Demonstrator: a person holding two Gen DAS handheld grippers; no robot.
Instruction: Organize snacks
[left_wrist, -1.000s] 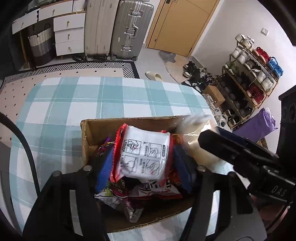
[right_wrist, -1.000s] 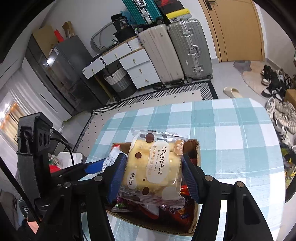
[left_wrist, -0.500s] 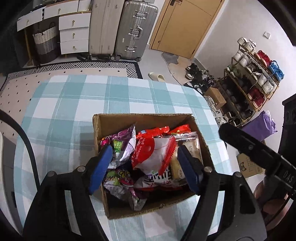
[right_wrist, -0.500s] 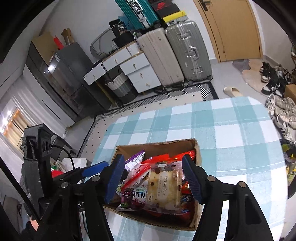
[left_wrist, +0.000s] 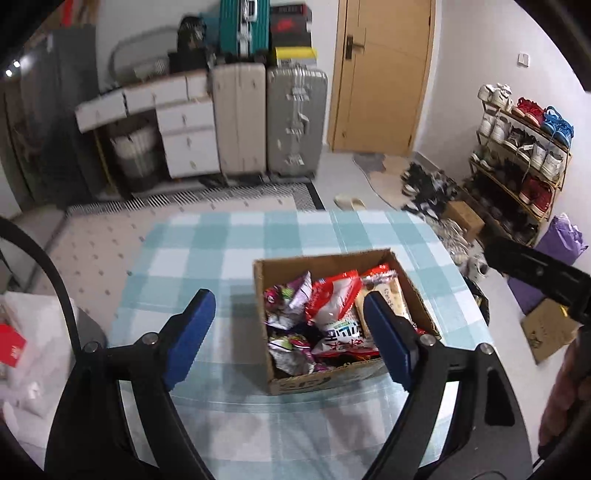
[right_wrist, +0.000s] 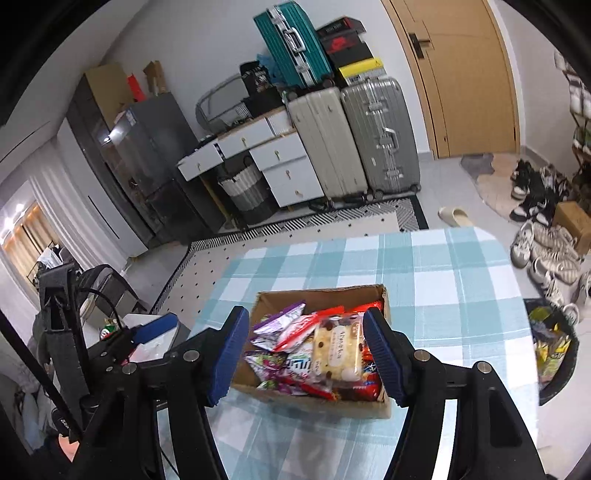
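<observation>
A room crowded with suitcases surrounds my checked tablecloth (right_wrist: 443, 266), where the cardboard box (right_wrist: 369, 408) sits full of snacks (right_wrist: 306, 350). It lies ahead and below both tongs, nearer my right gripper (right_wrist: 306, 354), half-wide and empty. My left gripper (left_wrist: 286, 325), jaws opening on nothing, hangs off its left side.

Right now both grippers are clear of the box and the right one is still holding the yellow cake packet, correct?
Not quite. The right gripper holds nothing: the right wrist view shows the yellow cake packet lying in the cardboard box among the other snacks. Both grippers are clear of the box; the left gripper is opening, with nothing between its jaws.
</observation>
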